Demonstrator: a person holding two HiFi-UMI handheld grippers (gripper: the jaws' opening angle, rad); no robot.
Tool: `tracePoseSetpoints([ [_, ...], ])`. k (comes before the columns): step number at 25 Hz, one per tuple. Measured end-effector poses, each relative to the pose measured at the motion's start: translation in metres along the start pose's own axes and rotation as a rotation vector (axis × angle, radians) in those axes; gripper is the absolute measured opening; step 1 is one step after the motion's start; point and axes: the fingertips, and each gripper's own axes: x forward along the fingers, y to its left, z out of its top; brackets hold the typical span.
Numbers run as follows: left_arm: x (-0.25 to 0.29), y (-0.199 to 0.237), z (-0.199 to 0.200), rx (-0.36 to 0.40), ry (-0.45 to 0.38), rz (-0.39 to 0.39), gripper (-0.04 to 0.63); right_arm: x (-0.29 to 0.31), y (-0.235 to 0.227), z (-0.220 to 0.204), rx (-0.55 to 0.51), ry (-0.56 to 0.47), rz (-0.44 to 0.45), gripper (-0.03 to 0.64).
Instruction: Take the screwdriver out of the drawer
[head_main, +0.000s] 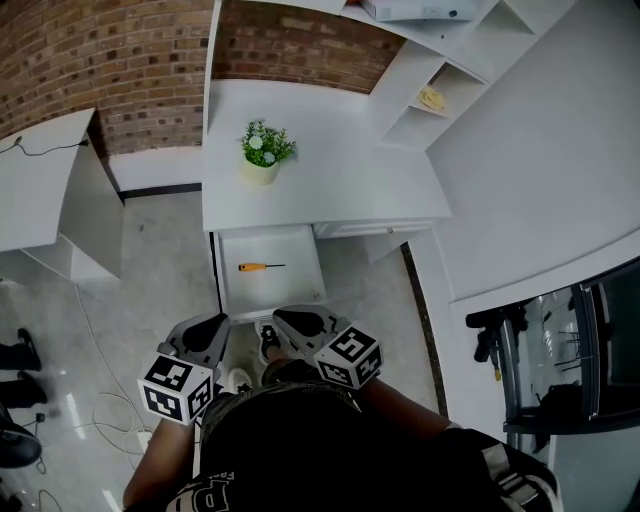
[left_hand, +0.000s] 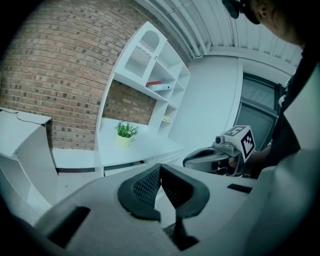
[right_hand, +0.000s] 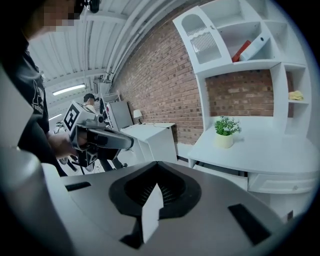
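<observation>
Our left gripper (head_main: 214, 323) and right gripper (head_main: 287, 320) are closed, holding nothing; we should open one above the orange-handled metal screwdriver (head_main: 262, 267).

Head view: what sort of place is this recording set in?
Likely an office or study corner: a white desk with a potted plant, wall shelves above it, and a brick wall behind.

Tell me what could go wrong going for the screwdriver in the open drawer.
The left claw and right claw are both shut; reaching in like that would likely shove the screwdriver, not grip it.
It lies flat and slim in the drawer, so it may skid.
It sits near the desk edge, which a claw could bump.
</observation>
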Motion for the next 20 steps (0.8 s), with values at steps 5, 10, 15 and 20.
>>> tracePoseSetpoints([
  [5, 0.02, 0.017, -0.006, -0.041, 0.042, 0.023, 0.017, 0.012, -0.033, 0.0, -0.012, 0.032, 0.0, 0.005],
  [10, 0.042, 0.033, -0.011, -0.066, 0.086, 0.055, 0.017, 0.026, -0.076, -0.005, -0.077, 0.101, -0.02, 0.005],
  [15, 0.063, 0.064, -0.022, -0.068, 0.128, 0.125, 0.017, 0.06, -0.119, -0.033, -0.202, 0.224, -0.007, 0.005],
  [20, 0.077, 0.081, -0.043, -0.127, 0.186, 0.153, 0.017, 0.1, -0.16, -0.078, -0.287, 0.358, -0.003, 0.006],
])
